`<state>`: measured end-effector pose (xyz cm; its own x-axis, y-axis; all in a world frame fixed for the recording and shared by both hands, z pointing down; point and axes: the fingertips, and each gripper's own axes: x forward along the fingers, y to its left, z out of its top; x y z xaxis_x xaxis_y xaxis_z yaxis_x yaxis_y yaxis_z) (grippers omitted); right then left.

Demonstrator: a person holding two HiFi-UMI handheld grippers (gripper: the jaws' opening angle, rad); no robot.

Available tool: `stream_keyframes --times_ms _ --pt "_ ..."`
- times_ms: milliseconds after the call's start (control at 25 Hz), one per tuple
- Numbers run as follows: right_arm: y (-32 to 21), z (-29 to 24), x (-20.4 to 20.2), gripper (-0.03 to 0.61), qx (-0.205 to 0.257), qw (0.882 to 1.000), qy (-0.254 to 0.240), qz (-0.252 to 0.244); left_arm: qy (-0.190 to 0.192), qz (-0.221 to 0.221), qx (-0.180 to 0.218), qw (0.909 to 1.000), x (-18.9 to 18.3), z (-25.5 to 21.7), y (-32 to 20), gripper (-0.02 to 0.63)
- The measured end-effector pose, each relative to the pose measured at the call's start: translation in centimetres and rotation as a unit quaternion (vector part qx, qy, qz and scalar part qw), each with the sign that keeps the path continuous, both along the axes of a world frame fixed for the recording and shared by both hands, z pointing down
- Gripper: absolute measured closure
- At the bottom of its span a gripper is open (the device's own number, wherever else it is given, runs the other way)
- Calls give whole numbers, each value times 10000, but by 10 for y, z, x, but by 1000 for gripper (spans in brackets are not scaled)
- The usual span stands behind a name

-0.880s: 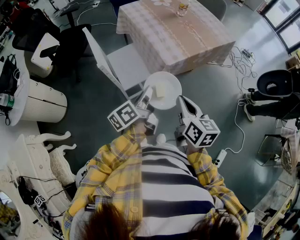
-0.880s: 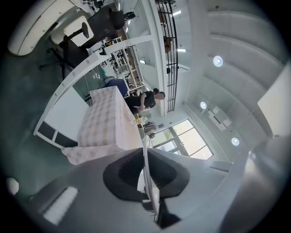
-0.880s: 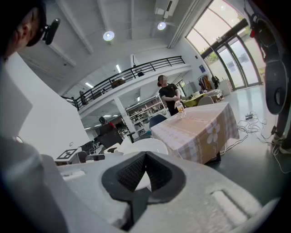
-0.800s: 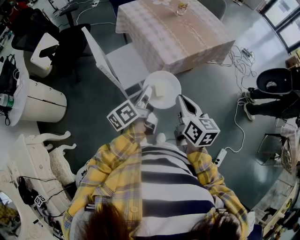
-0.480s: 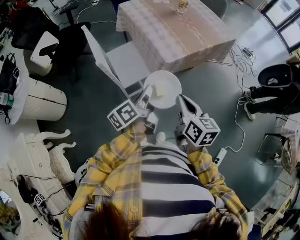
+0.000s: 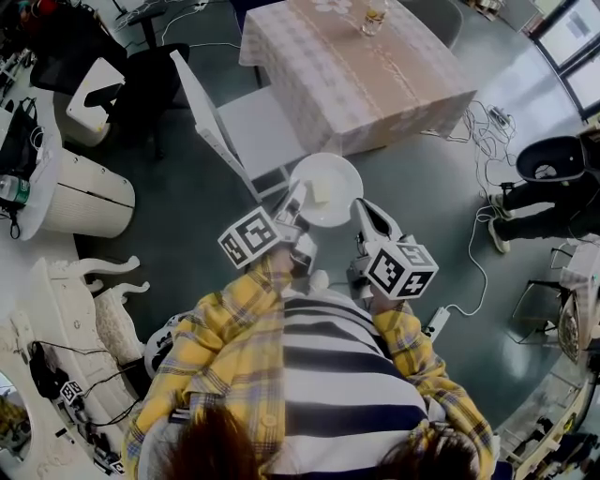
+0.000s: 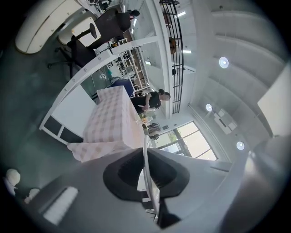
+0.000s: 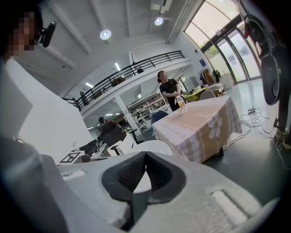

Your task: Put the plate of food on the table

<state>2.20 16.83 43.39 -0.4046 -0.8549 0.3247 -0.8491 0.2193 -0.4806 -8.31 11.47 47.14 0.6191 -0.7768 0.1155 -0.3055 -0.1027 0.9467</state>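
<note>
Plate (image 6: 339,172) sits lower in view, left tongs (image 6: 297,193) and right tongs (image 6: 360,206) pinching it, near checked table (image 6: 375,84).

floor (image 6: 422,187): dark grey, smooth | table (image 6: 356,66): checked cloth, ahead of left gripper (image 6: 296,195) | chair (image 6: 253,127): white, ahead-left of it, beside table | cabinet (image 6: 80,202): white, rounded, far left of it | windows (image 8: 218,32): tall, bright, ahead-right of right gripper (image 8: 144,170) | lights (image 8: 105,34): round ceiling spots, lit, above it

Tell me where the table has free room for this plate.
Nearly the whole table is bare, from its near edge up to the glass at the far edge. The white chair crowds its left side.
</note>
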Motion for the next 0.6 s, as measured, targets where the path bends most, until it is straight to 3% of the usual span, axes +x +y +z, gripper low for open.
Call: stream_keyframes --times_ms 320,600 --pt "-3 8 7 583 -137 9998 34 -169 143 -264 -266 9992 4 15 2 604" --pt "-14 12 20 581 -127 9993 65 -336 256 -472 -272 9982 16 19 -5 604"
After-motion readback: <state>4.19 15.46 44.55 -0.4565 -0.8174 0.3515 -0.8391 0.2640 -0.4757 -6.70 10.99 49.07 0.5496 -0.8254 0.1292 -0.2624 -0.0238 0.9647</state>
